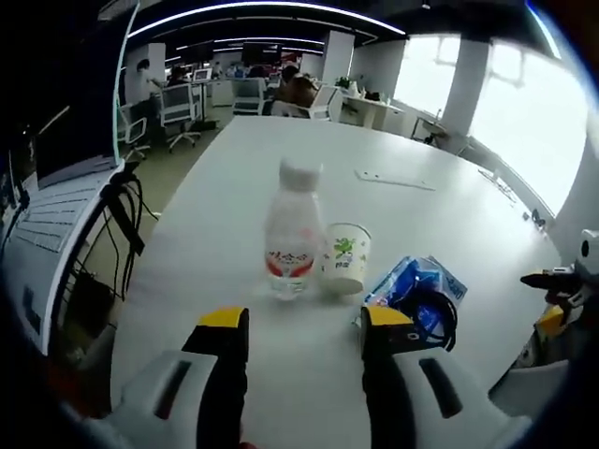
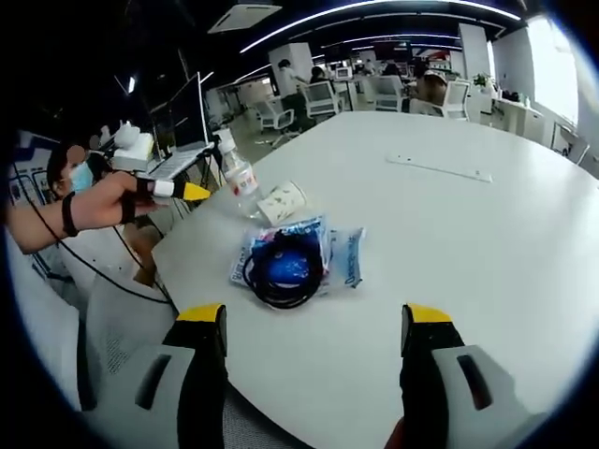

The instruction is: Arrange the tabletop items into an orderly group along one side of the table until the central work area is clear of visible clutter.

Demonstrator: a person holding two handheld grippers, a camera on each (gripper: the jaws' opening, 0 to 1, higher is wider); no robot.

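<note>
- In the left gripper view we see our left claw (image 1: 304,329) with its yellow-tipped jaws spread apart and nothing between them, low over the white tabletop (image 1: 243,178).
- Just beyond those jaws stands a clear plastic bottle (image 1: 295,234) with a white cap and a red-and-white label, upright near the tabletop's near edge.
- Touching or just beside the bottle, on its right in this view, stands a white paper cup (image 1: 346,259) with a green print, also upright.
- Further right lies a blue plastic packet (image 1: 416,285) with a black coiled cable (image 1: 440,313) on it, near the right jaw's tip.
- At the far right of this view the other claw (image 1: 552,281) reaches in; we cannot tell its state from here.
- In the right gripper view our right claw (image 2: 314,323) is released, jaws wide apart and empty, above the tabletop (image 2: 468,243).
- Ahead of it lies the blue packet (image 2: 342,253) with the black cable (image 2: 285,271) looped on top.
- Beyond the packet we see the paper cup (image 2: 281,202) and the bottle (image 2: 236,173), close to the tabletop's left edge.
- A flat pale strip (image 2: 440,168) lies well apart from them, further across the tabletop.
- A hand (image 2: 117,201) holds the left claw (image 2: 182,191) just beside the bottle.
</note>
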